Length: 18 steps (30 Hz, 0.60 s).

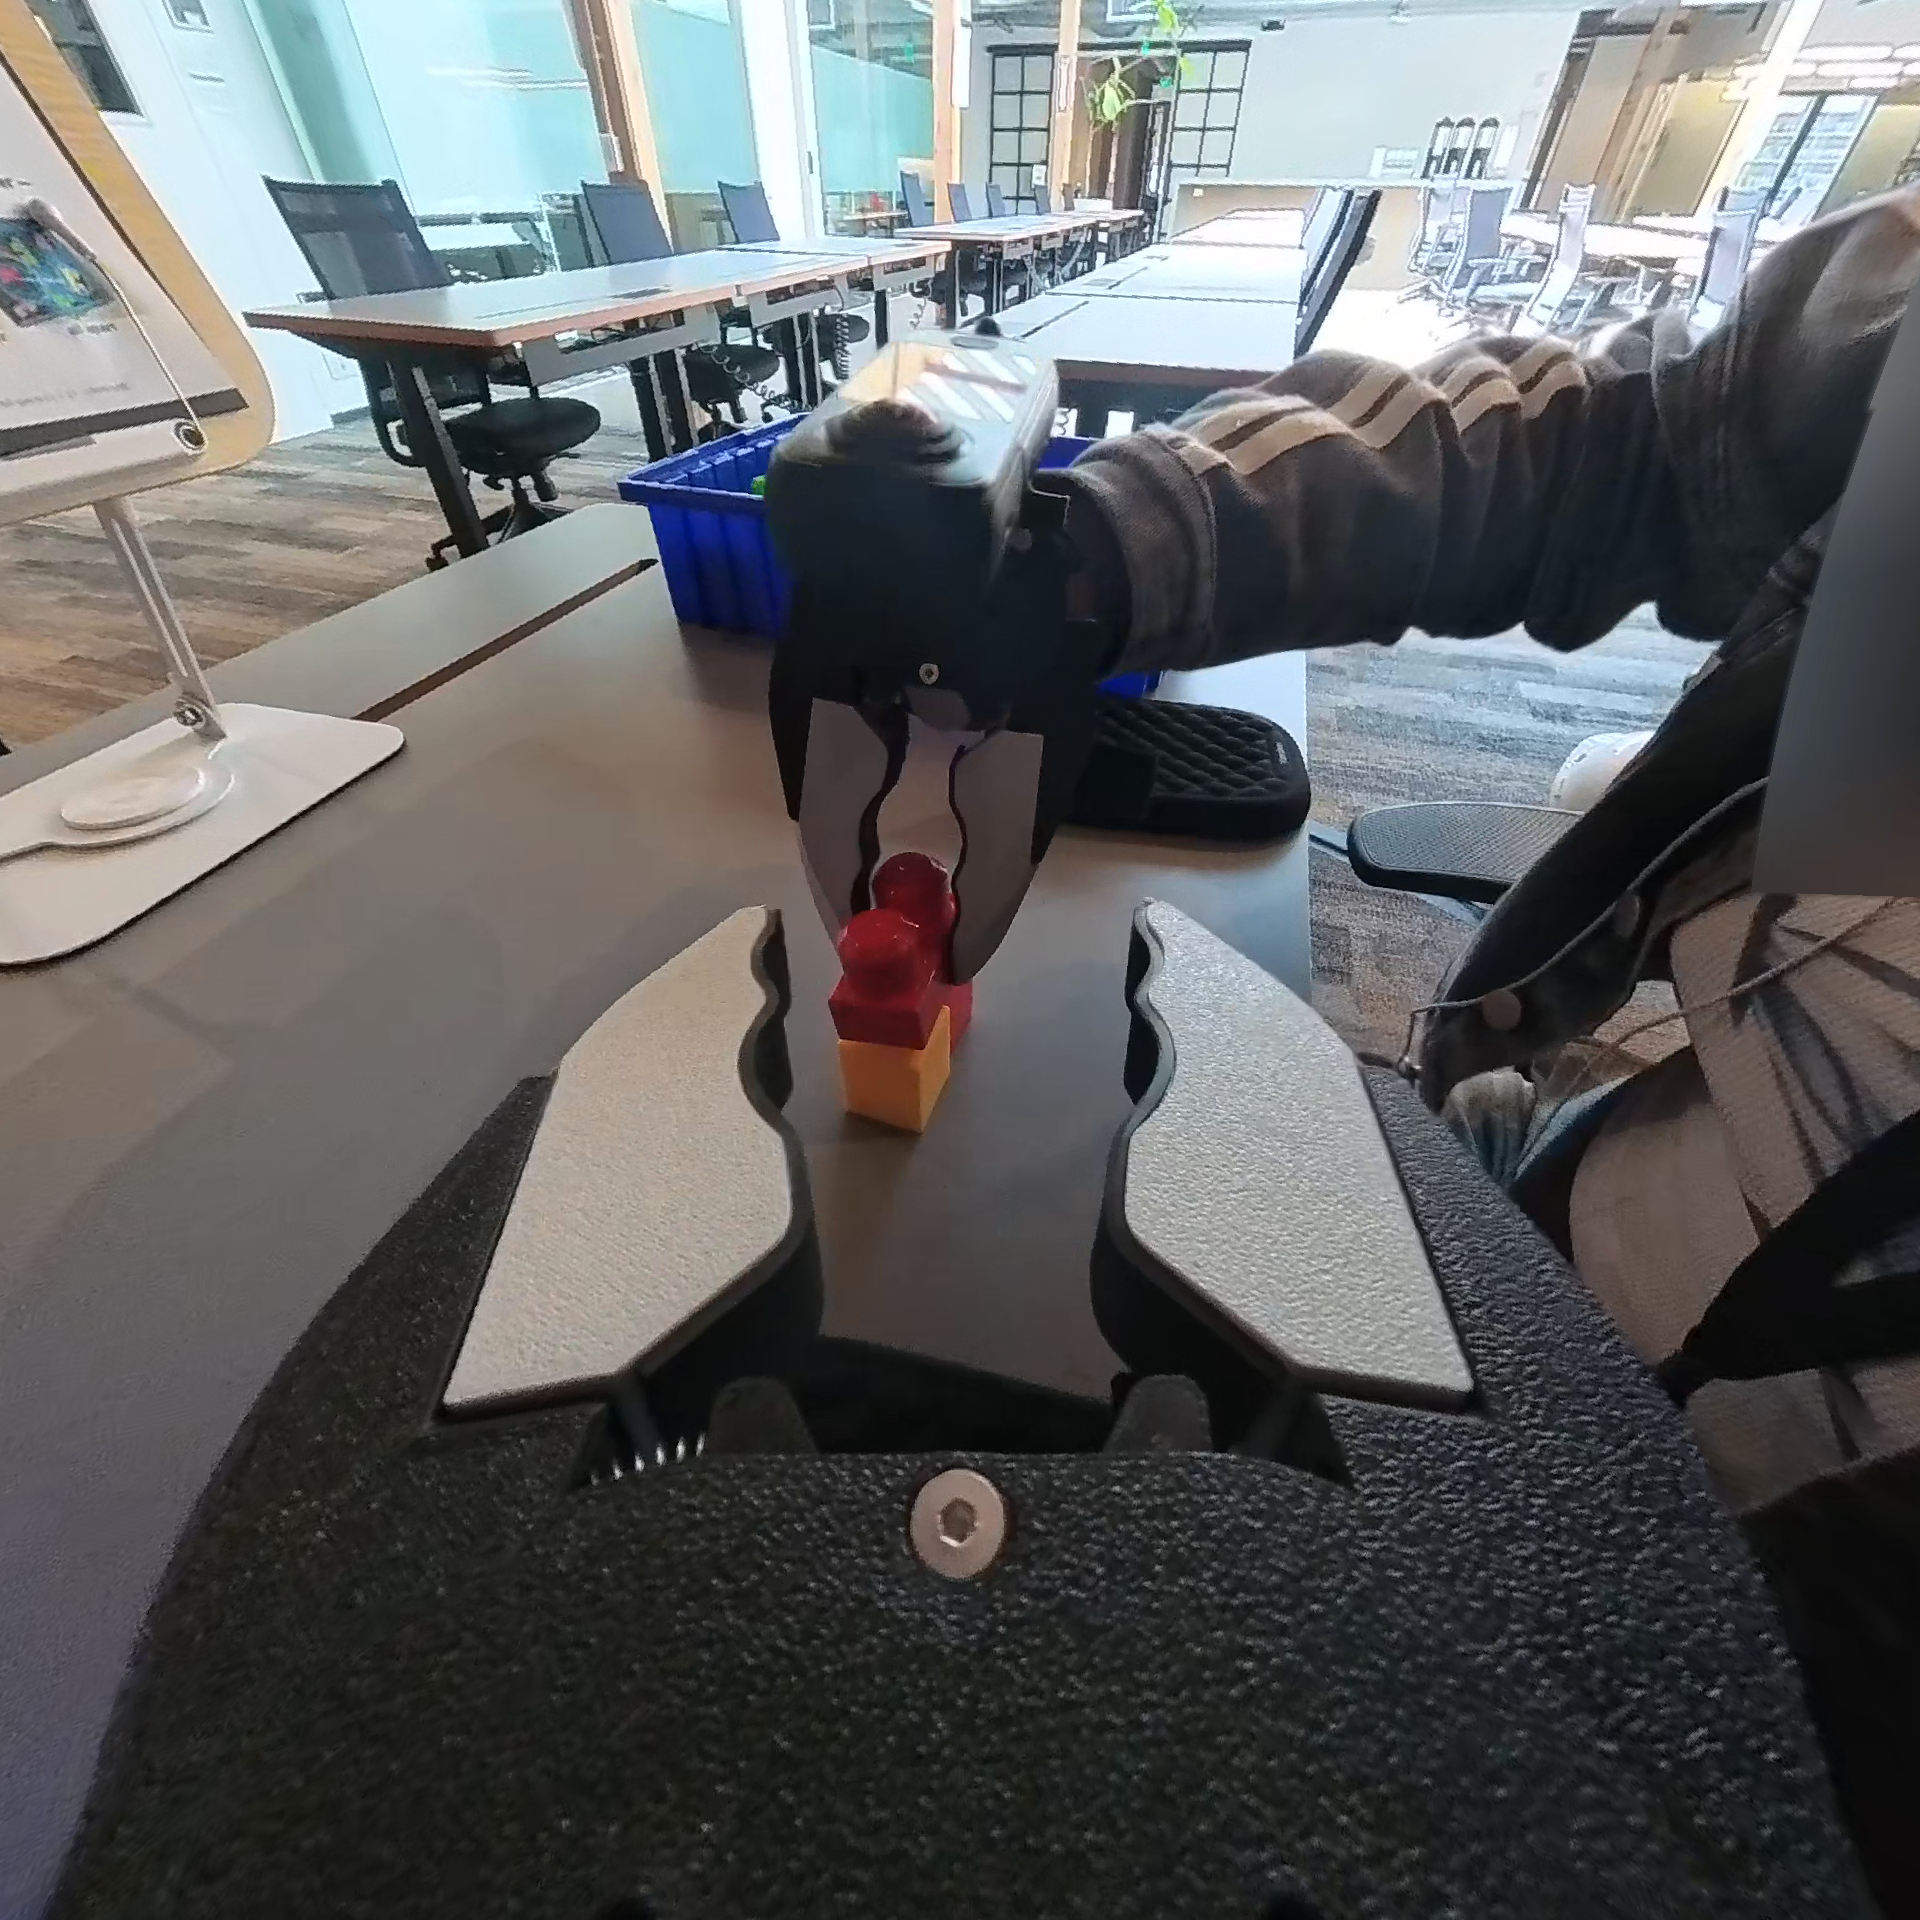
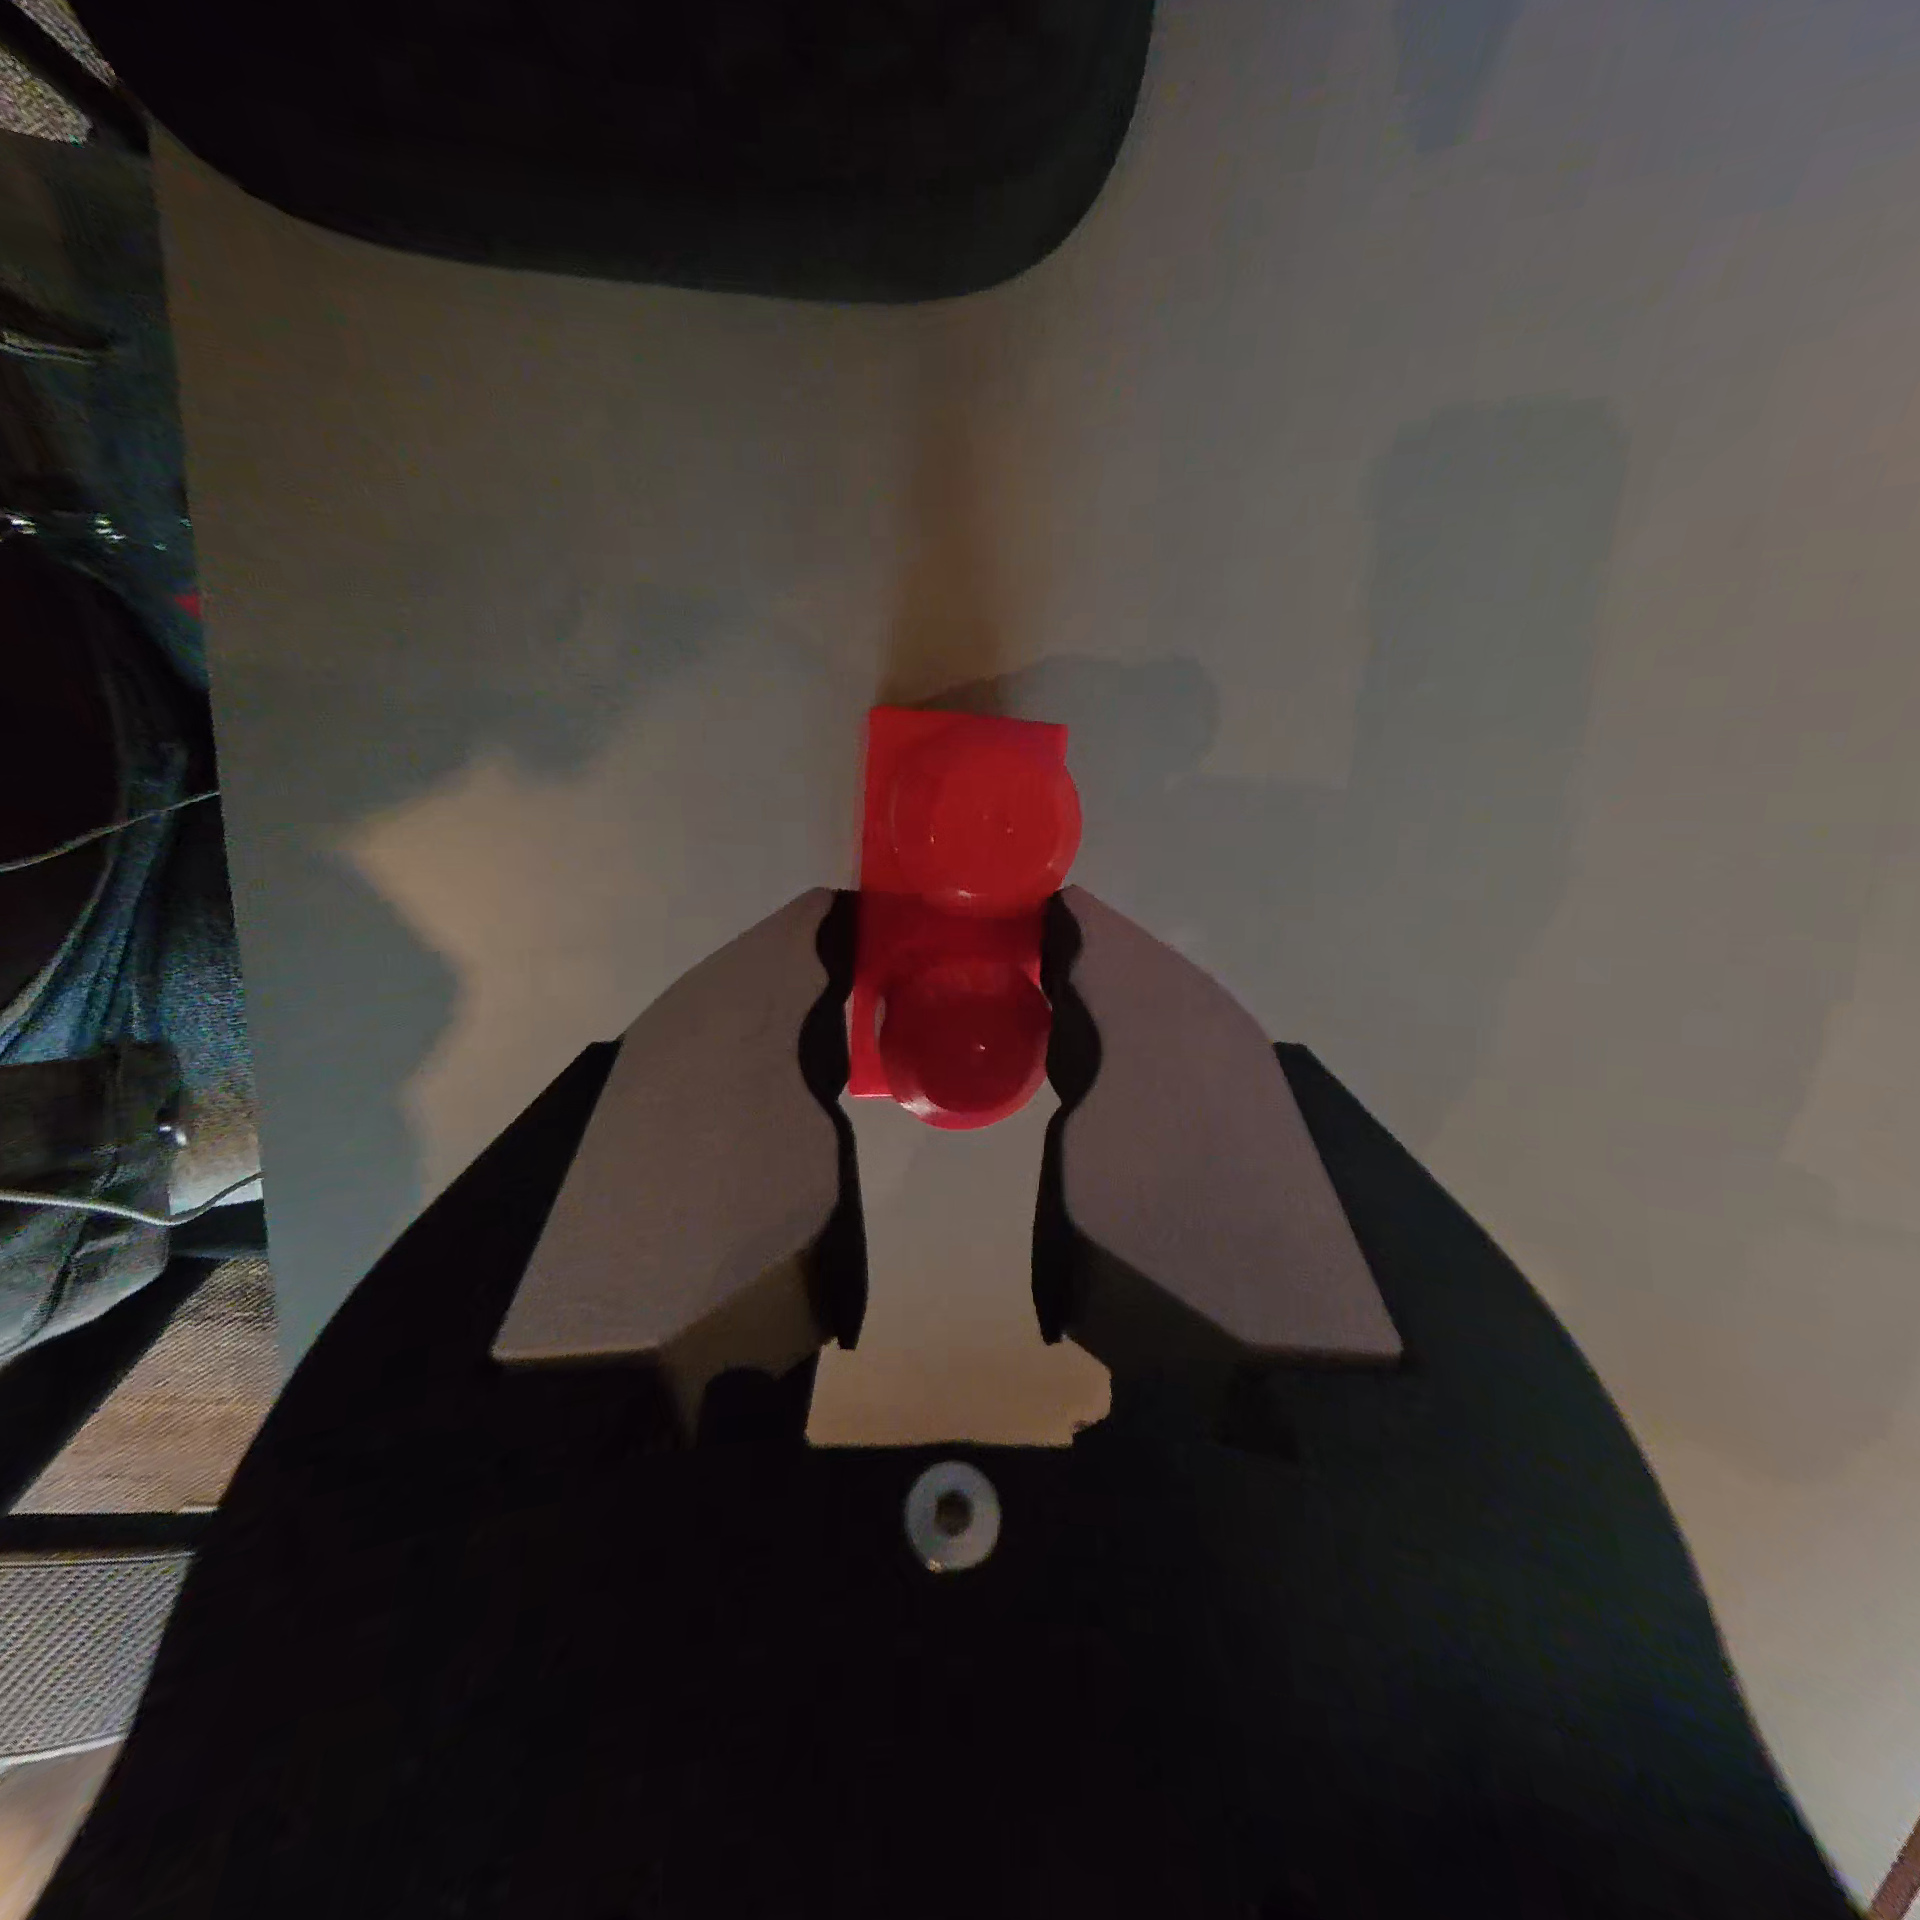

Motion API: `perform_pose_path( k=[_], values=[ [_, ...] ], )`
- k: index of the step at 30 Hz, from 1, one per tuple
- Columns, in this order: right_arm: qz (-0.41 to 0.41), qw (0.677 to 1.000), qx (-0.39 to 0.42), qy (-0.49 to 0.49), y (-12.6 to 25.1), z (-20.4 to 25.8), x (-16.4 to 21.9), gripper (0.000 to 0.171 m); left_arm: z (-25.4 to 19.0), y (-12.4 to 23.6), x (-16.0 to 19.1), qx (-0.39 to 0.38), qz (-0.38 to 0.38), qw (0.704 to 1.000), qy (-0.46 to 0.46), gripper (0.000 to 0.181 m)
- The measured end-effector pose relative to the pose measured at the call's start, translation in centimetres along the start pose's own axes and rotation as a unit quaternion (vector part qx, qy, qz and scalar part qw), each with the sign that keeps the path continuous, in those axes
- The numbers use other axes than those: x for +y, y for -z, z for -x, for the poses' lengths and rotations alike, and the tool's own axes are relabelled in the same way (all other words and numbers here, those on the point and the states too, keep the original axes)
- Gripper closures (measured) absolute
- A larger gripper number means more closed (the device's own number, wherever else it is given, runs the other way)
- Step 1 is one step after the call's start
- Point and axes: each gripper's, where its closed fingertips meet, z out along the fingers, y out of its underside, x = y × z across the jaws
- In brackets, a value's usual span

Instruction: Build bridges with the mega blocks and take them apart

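A red two-stud block [image 1: 896, 977] sits on top of a yellow block [image 1: 894, 1075] on the dark table [image 1: 520, 883], straight ahead of my left gripper. My left gripper [image 1: 956, 925] is open and empty, its fingers wide apart, a little short of the stack. My right gripper [image 1: 912, 940] comes down from above and is shut on the red block. In the right wrist view the red block [image 2: 961, 831] is seen from above, held between the right gripper's [image 2: 948, 914] fingertips around its near stud. The yellow block is hidden under it there.
A blue bin [image 1: 717, 540] stands at the back of the table, partly behind the right gripper. A black padded rest [image 1: 1195, 769] lies beside it. A white stand [image 1: 156, 790] with a screen is at the left. A person's sleeve [image 1: 1403, 499] reaches in from the right. The tips of one gripper are about 15 centimeters away from the tips of the other.
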Motion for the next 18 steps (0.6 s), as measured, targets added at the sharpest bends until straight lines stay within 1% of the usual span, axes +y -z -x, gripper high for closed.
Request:
perform_pose_path(
  k=[5,12,18],
  values=[
    [0.018,1.0,-0.006,-0.015,-0.03,0.05,0.11,0.137,-0.09,-0.13,-0.01,0.002,-0.001,1.0,0.001,0.118],
    [0.075,0.997,0.006,-0.014,-0.27,0.08,0.37,0.137,-0.25,-0.42,0.35,0.006,0.006,1.0,0.002,0.117],
    [0.082,0.996,0.018,-0.036,-0.5,0.12,0.54,0.137,-0.53,-0.49,0.34,0.016,0.003,1.0,0.002,0.118]
  ],
)
